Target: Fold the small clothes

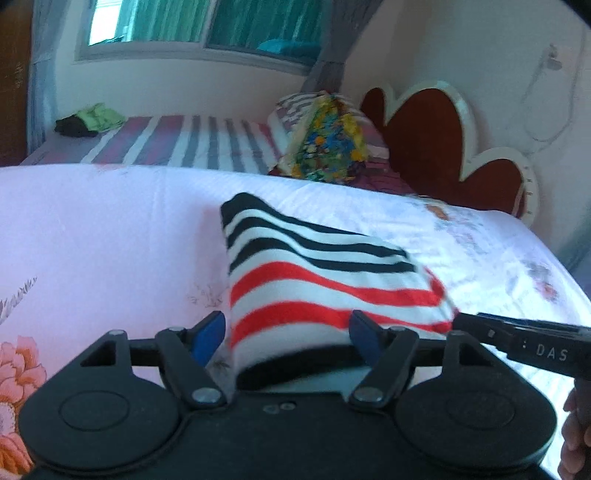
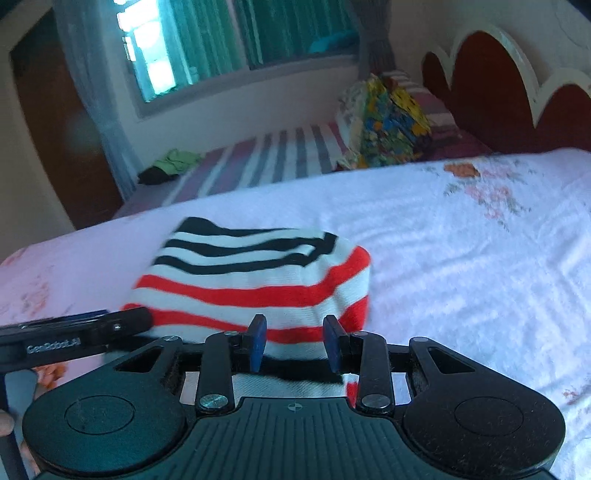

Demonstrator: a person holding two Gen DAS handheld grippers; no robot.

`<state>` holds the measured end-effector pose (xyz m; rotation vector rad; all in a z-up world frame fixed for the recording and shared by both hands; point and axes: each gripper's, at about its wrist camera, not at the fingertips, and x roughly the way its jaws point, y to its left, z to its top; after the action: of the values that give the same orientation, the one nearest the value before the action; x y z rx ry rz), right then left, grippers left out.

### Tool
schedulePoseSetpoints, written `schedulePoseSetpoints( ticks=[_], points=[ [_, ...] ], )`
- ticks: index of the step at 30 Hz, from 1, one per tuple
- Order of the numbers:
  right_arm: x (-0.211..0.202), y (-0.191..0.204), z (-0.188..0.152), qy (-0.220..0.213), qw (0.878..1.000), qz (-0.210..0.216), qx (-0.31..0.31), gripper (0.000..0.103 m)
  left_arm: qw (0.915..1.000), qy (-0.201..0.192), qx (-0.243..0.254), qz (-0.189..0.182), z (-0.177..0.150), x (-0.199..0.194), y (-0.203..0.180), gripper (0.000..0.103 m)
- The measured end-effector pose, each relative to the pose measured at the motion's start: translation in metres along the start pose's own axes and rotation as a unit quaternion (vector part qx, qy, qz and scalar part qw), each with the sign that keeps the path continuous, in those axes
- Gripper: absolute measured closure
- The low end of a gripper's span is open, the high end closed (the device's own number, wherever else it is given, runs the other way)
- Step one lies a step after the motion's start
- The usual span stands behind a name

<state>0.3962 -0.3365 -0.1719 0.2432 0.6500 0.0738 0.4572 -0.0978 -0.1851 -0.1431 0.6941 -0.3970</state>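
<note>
This is a bedroom in a home. A bed (image 2: 461, 236) covered with a pale pink sheet printed with flowers fills the foreground, and a second bed (image 1: 192, 146) in red, grey and white stripes lies just behind it. A dark red headboard (image 1: 424, 136) with a scalloped white edge stands against the cream wall (image 1: 480, 48). A window (image 1: 199, 26) with green curtains sits above the far bed, with a grey drape (image 1: 327, 62) gathered beside it. A brightly patterned cushion or bundle (image 1: 328, 147) leans at the head of the striped bed, and green and dark clothes (image 1: 90, 120) lie at its far end. A dark wooden door or wardrobe (image 2: 62, 122) stands at the left.
</note>
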Motion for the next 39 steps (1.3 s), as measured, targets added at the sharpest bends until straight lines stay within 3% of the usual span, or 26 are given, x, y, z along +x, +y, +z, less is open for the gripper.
schedulePoseSetpoints(
  ticks=[4,8,17,24,30,34,39],
  points=[
    [-0.014,0.002,-0.013,0.005,1.0,0.017,0.015,0.069,0.9999,0.007,0.005,-0.006,-0.013,-0.008,-0.004,0.028],
    [-0.005,-0.002,-0.035,0.031,0.999,0.0,0.022,0.069,0.9999,0.014,0.0,-0.002,-0.018,-0.002,-0.004,0.025],
    [-0.032,0.003,-0.039,0.018,1.0,0.003,0.024,0.069,0.9996,0.022,0.011,0.013,-0.016,-0.004,-0.006,0.023],
    [-0.032,-0.002,-0.059,0.044,0.998,-0.02,0.028,0.069,0.9987,0.041,0.03,0.01,-0.028,-0.008,-0.013,0.023],
    [-0.042,0.0,-0.057,0.041,0.998,-0.015,0.036,0.069,0.9984,0.052,0.023,0.002,-0.033,-0.009,-0.01,0.022],
    [-0.035,-0.003,-0.064,0.058,0.997,-0.022,0.036,0.069,0.9975,0.066,0.025,-0.002,-0.041,-0.006,-0.007,0.014],
    [-0.044,-0.009,-0.047,0.053,0.997,-0.004,0.056,0.069,0.9969,0.077,0.004,-0.014,-0.042,-0.006,0.001,0.013]
  ],
)
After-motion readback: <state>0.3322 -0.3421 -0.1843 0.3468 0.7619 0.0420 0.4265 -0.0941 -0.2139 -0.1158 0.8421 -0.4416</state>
